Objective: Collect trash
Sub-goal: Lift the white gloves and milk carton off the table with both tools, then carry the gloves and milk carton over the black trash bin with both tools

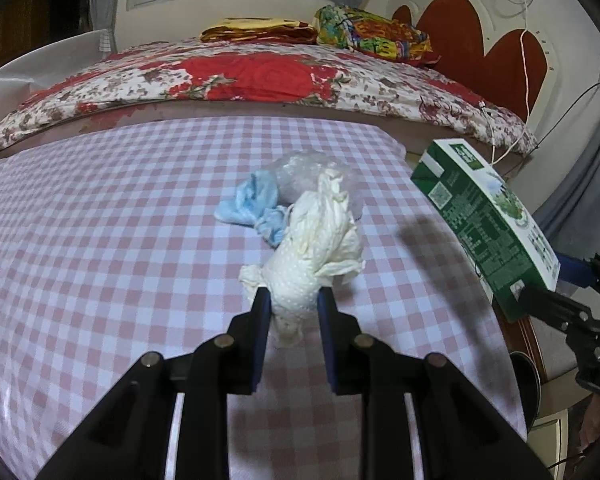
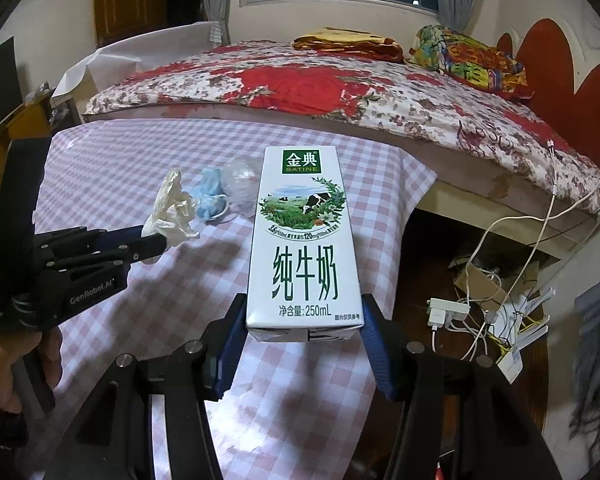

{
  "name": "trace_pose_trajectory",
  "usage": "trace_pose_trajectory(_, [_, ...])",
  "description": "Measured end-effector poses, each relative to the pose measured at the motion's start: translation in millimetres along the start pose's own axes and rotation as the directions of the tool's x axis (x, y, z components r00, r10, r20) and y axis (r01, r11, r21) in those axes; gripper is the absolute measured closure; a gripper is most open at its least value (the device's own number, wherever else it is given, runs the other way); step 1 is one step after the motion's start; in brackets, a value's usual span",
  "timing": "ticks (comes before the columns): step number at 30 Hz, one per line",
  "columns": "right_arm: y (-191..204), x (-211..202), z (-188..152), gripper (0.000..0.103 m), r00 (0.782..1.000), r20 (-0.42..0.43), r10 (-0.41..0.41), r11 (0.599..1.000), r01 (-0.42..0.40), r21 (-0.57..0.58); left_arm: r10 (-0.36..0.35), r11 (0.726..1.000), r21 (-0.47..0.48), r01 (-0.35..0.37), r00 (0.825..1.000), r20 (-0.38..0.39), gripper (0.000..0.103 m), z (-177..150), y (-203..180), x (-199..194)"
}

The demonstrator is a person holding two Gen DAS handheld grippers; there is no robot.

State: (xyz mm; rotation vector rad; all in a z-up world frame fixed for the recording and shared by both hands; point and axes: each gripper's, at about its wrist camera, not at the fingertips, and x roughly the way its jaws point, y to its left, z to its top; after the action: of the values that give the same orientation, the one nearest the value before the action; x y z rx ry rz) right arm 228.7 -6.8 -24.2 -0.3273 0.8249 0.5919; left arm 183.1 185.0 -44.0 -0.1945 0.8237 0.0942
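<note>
Both grippers are loaded. Farthest left in the right wrist view, a hand (image 2: 8, 368) holds the black handle of the left gripper (image 1: 293, 300), whose blue pads are clamped on the lower end of a crumpled white paper towel (image 1: 312, 252); the towel is lifted clear of the table and casts a shadow on the cloth. Behind it, on the pink-and-white checked tablecloth (image 1: 100, 240), lies a crumpled blue face mask (image 1: 248, 204), and just beside that, touching it, a wad of clear plastic film (image 1: 296, 176). Both rest near the middle of the table, toward its far edge.

To the right, the right gripper (image 2: 304, 332) grips a green-and-white milk carton (image 2: 304, 248) by its bottom end, one blue pad pressed on each narrow side, the printed front facing the camera. In the left wrist view the carton hangs tilted beyond the table's right edge.

Beyond the table stands a bed with a red floral quilt (image 2: 320, 88), a folded yellow blanket (image 2: 348, 44) and a multicoloured pillow (image 2: 468, 60) at its far side. Further right, below the bed's corner, white charger cables (image 2: 496, 264) and a power adapter (image 2: 448, 310) lie tangled on a dark wooden surface.
</note>
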Motion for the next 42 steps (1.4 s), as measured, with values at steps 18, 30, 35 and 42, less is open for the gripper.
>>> trace_pose_trajectory(18, [20.5, -37.1, -34.5, 0.046, 1.000, 0.007, 0.021, 1.000, -0.021, -0.001, -0.014, 1.000, 0.000, 0.014, 1.000, 0.004, 0.078, -28.9, 5.5, -34.5])
trace_pose_trajectory(30, [-1.8, -83.5, -77.7, 0.046, 0.999, 0.026, -0.019, 0.996, 0.017, 0.091, -0.088, 0.994, 0.071, 0.088, 0.996, -0.005, 0.078, -46.4, -43.9, -49.0])
trace_pose_trajectory(35, [-17.4, -95.7, -96.1, 0.046, 0.998, 0.022, -0.056, 0.991, 0.053, 0.127, -0.123, 0.986, 0.111, 0.124, 0.992, -0.009, 0.078, -52.7, -70.7, -55.8])
trace_pose_trajectory(42, [-46.3, -110.1, -119.0, 0.046, 0.995, 0.015, -0.101, 0.978, 0.097, 0.185, -0.159, 0.970, 0.183, 0.159, 0.987, -0.018, 0.078, -55.6, -107.2, -58.5])
